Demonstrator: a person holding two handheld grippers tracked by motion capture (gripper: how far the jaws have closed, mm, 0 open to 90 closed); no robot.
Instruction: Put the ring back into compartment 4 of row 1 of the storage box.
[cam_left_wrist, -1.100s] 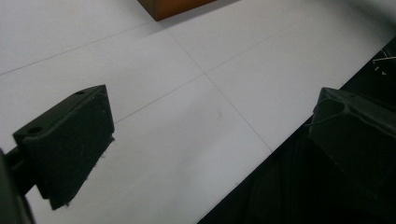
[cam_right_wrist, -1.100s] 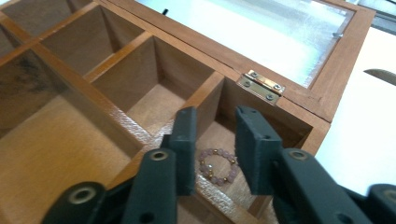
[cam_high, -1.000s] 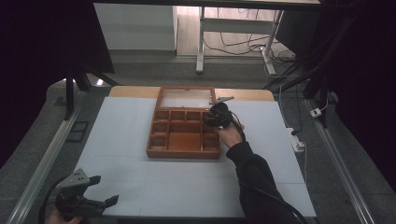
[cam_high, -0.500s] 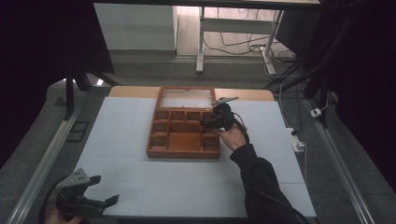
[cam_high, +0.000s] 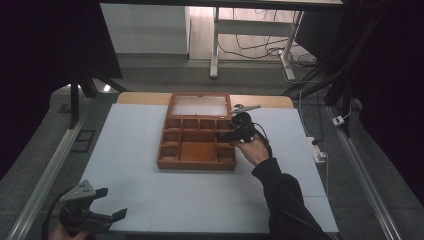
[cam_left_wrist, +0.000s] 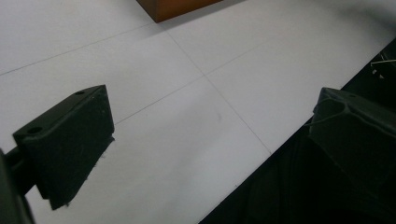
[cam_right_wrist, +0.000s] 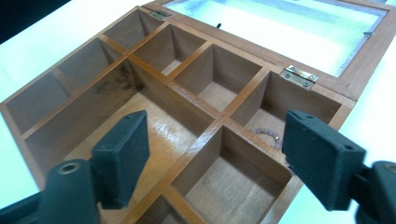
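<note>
- One wooden box (cam_high: 197, 137) sits in the middle of the white table (cam_high: 125, 145), lid flat behind it.
- One bead string (cam_right_wrist: 267, 136) lies in a far corner slot.
- The right gripper (cam_high: 226, 135) hangs spread wide over the box's right side, holding nothing.
- The left gripper (cam_high: 107, 204) is spread wide too, at the table's near edge, with bare table all around.

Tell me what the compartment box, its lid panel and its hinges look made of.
Compartment box: wood, reddish-brown, slightly glossy, with visible grain. Lid panel: probably glass or clear plastic, pale and reflective. Hinges: metal, brassy shine, screw heads visible.
</note>
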